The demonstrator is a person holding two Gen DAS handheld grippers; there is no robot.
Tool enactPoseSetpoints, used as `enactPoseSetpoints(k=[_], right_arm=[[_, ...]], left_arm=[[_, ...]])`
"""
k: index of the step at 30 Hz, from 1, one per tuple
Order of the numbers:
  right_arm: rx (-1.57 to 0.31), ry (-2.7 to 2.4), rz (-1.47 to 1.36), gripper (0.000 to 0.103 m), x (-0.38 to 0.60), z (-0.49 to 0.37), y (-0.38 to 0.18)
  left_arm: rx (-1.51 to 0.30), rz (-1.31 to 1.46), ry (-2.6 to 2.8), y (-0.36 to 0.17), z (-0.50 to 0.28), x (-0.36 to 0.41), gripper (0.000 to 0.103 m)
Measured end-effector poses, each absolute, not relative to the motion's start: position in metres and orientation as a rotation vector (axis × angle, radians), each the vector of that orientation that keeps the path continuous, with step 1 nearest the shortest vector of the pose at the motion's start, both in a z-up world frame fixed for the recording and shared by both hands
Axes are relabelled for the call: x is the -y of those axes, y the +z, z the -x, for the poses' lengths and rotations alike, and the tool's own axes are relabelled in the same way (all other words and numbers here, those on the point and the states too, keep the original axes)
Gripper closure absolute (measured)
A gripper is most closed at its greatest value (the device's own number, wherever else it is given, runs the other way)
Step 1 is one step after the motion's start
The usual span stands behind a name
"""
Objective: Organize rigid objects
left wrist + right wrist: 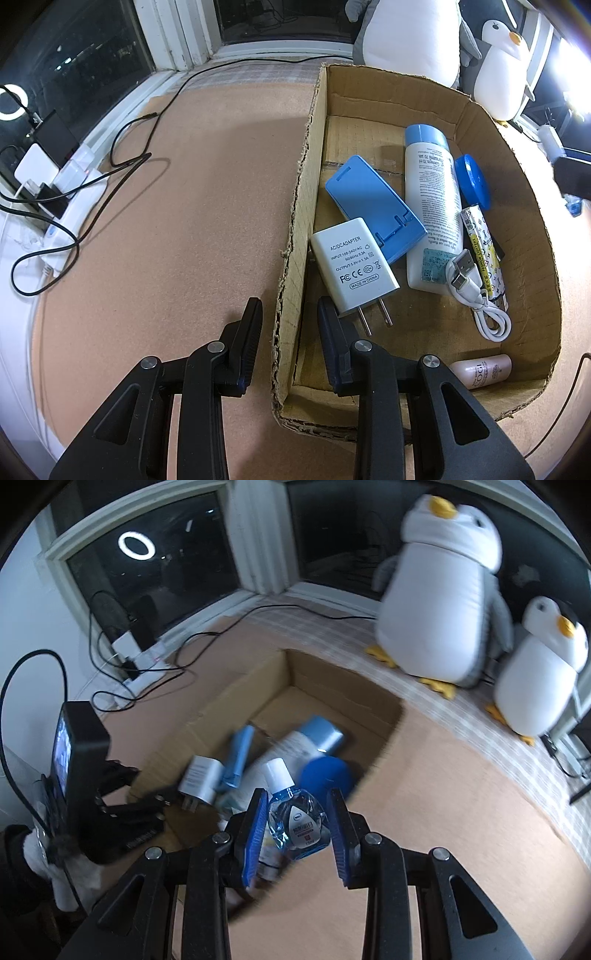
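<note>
Drop-off step, I'd say: right gripper (297, 814) is clamped on the small eye-drop bottle (295, 818) low-centre over the cardboard box (480, 122), left gripper (290, 314) pinches the box's wall, so next it just needs lowering inside and letting go.

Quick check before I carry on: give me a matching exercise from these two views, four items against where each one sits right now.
Items:
1. white AC/DC adapter
2. small clear blue bottle
3. small pink bottle
4. white USB cable

Places:
A. between the right gripper's jaws
B. near corner of the cardboard box, lying down
C. in the box, just beyond the left gripper, prongs toward the camera
D. coiled beside the patterned lighter

Pairs: 1-C, 2-A, 3-B, 4-D
</note>
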State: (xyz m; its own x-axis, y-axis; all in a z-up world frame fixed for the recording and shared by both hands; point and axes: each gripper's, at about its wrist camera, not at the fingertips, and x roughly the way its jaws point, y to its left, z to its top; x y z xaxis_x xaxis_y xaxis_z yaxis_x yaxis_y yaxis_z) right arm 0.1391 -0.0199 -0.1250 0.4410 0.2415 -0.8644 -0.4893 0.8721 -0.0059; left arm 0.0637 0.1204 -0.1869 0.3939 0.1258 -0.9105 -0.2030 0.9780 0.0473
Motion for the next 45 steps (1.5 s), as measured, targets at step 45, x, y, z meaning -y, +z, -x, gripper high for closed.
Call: enactPoseSetpoints(k=[45], right_arm=[[-0.954,0.359,0.184,0.049,0.034,-0.104,-0.104]], left_arm=[[-1.063,0.043,0.236,-0.151,-0.055,-0.116,0.075]])
